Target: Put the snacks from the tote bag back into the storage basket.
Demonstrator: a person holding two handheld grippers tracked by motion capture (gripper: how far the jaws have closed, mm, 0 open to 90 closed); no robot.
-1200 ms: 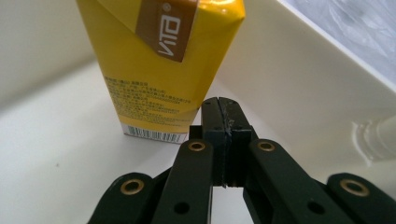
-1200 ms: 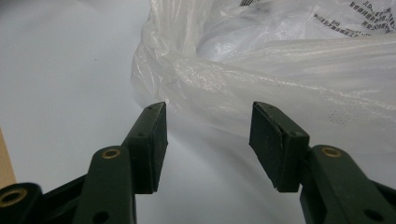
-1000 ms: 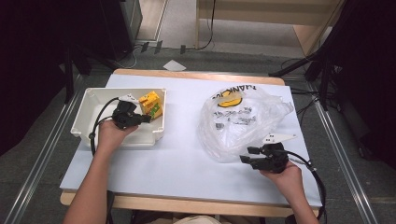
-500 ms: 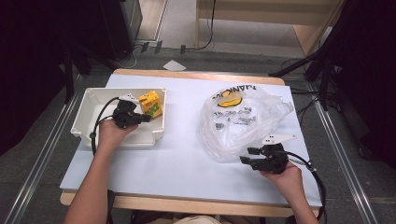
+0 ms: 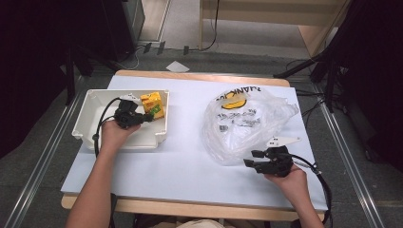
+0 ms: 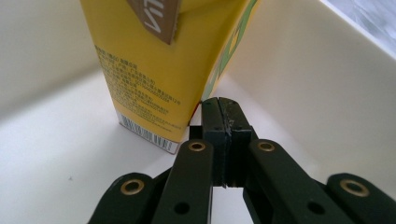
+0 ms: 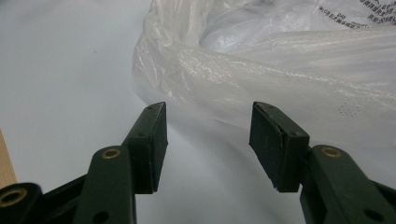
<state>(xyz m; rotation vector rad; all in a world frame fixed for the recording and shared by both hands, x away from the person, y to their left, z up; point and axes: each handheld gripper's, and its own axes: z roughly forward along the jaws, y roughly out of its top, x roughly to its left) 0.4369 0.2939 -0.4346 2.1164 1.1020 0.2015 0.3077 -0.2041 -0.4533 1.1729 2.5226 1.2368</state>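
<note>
A yellow drink carton stands inside the white bin on the table's left. My left gripper is in the bin, shut with nothing between its jaws, its tips just beside the carton's lower right corner. A clear plastic bag with black print and a yellow logo lies on the right half of the table. My right gripper rests at the bag's near edge, open and holding nothing, the crumpled bag just beyond its tips.
A white sheet covers the table, with wooden edges showing at front and back. The bin's walls close in around the left gripper. A shelf unit and cables lie on the floor beyond the table.
The left hand has shifted slightly inside the bin. The right hand has stayed put.
</note>
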